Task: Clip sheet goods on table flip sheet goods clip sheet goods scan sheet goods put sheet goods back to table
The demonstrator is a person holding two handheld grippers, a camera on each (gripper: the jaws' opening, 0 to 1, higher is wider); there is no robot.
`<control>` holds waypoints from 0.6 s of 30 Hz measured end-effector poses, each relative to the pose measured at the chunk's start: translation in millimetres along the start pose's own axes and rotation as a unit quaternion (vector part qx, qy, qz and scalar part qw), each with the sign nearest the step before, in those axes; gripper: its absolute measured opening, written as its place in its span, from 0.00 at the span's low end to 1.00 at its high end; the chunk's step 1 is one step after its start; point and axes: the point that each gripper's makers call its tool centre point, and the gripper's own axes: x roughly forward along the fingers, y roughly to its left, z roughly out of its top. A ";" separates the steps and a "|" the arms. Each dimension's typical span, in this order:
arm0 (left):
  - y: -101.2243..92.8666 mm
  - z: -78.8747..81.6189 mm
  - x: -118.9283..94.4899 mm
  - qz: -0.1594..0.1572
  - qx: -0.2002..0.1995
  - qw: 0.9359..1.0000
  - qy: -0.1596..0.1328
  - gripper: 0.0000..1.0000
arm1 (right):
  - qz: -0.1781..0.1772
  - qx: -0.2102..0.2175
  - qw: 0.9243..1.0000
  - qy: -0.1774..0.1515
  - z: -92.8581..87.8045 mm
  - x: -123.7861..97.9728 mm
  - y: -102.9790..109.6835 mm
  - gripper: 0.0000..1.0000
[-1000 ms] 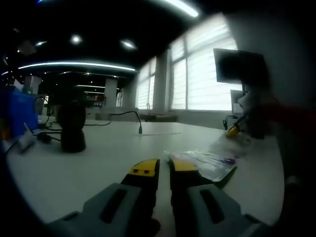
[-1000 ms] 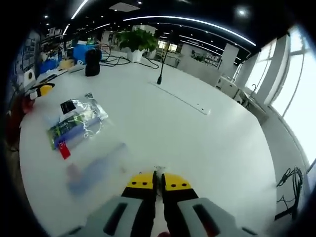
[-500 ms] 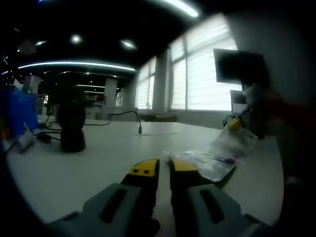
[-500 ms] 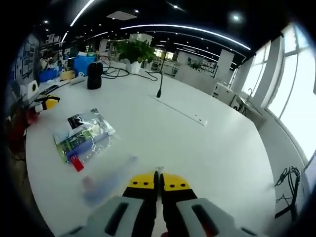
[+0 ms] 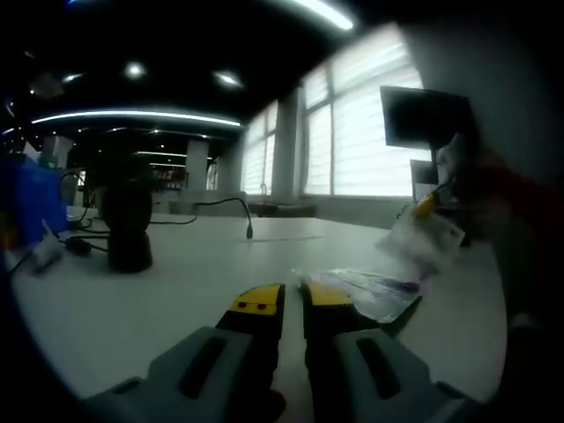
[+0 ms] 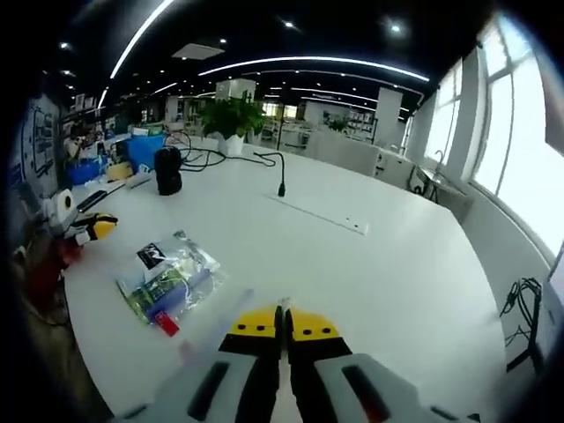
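A: State of the right tool (image 6: 284, 322)?

B: Pinched shut on the edge of a clear pouch (image 5: 421, 242), held up off the surface (image 6: 370, 273). Seen hanging from the yellow tips in the left gripper view (blurred to a pale streak beside the jaws in the right gripper view).

A: And the left tool (image 5: 293, 300)?

B: Low over the surface, jaws all but together, gripping nothing.

A: Any other goods?

B: A second packet (image 6: 167, 280), lying flat on the surface just ahead and to the right of the left tool. Clear film over green, blue and red contents, with a black label at one end.

A: Likely handling of the pouch?

B: Probably light and limp. Thin glossy film, so likely slippery. Drooping from a single pinch, hence liable to swing and fold. Not fragile by the look of it (too small to tell for sure).

A: Where to take hold?

B: At the flat sealed margin, deep in the jaws, not over the bulge of the contents. For the flip, best to pinch the free edge opposite the right tool's grip with the left tool, to keep it spread flat. For the scan, better to hold with the label side unfolded.

A: Risks?

B: Sliding out of a shallow pinch, or creasing across the code.
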 end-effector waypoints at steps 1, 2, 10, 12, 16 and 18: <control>-0.2 0.2 0.0 -0.001 0.000 1.000 0.000 0.02 | 0.002 0.005 1.000 -0.004 2.6 -2.3 1.7 0.00; -0.3 0.2 0.0 -0.001 0.000 1.000 -0.001 0.02 | 0.002 0.011 1.000 -0.009 5.0 -4.6 4.1 0.00; -2.6 -0.4 -0.1 -0.002 0.004 1.000 0.002 0.02 | 0.019 0.033 0.999 -0.039 27.3 -20.8 16.0 0.00; -2.2 -0.6 -0.4 -0.001 0.005 1.000 0.002 0.02 | 0.022 0.034 0.998 -0.040 29.8 -22.3 17.3 0.00; -2.1 -0.6 -0.9 0.000 0.005 1.000 0.002 0.02 | 0.038 0.055 0.996 -0.051 37.5 -28.6 29.4 0.00; -2.4 -1.0 -0.9 0.000 0.006 1.000 0.003 0.02 | 0.046 0.062 0.995 -0.057 43.0 -31.6 36.1 0.00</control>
